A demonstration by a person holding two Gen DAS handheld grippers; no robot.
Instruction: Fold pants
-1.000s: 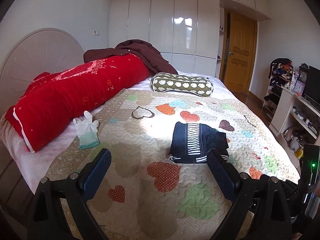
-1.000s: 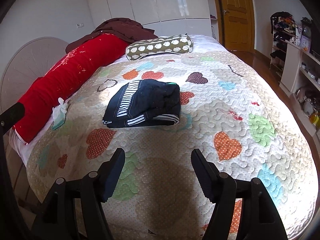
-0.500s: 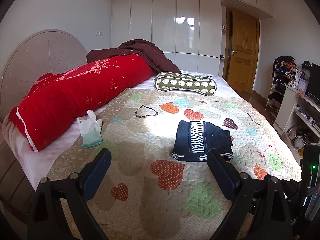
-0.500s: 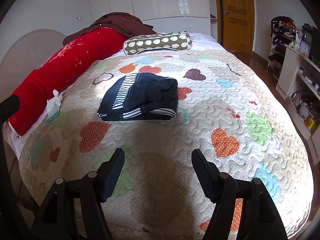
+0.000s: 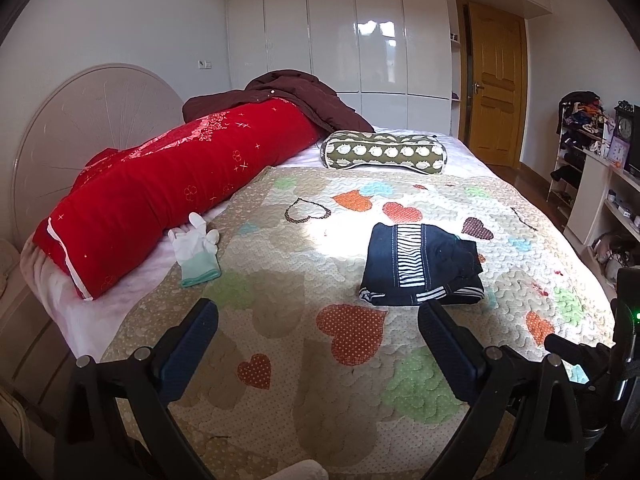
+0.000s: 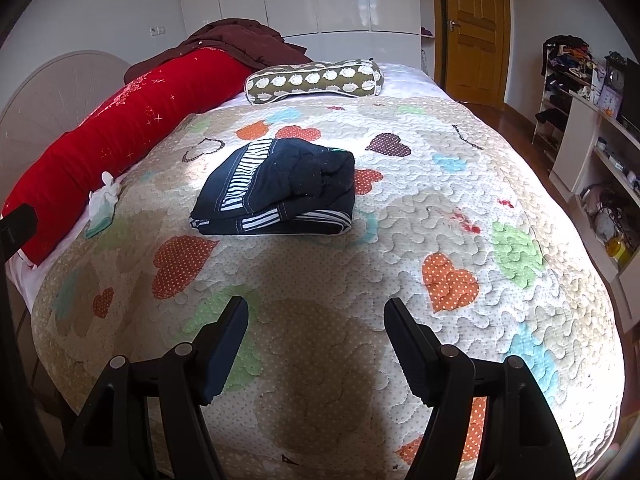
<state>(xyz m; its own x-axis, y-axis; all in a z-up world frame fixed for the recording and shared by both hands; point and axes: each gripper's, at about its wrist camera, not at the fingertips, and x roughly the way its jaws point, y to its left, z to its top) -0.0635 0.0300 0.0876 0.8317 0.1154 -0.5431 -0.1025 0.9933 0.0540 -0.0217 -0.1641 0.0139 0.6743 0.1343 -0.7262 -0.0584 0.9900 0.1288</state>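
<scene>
Since a second ago both views have drawn slightly back from the bed; the pants (image 6: 276, 188) have stayed folded, a dark bundle with striped bands on the heart-patterned quilt (image 6: 460, 208), at about 11 o'clock from the right gripper (image 6: 316, 320). The left gripper (image 5: 318, 322) and the right one both stand released, nothing between their fingers. No readable writing shows.
</scene>
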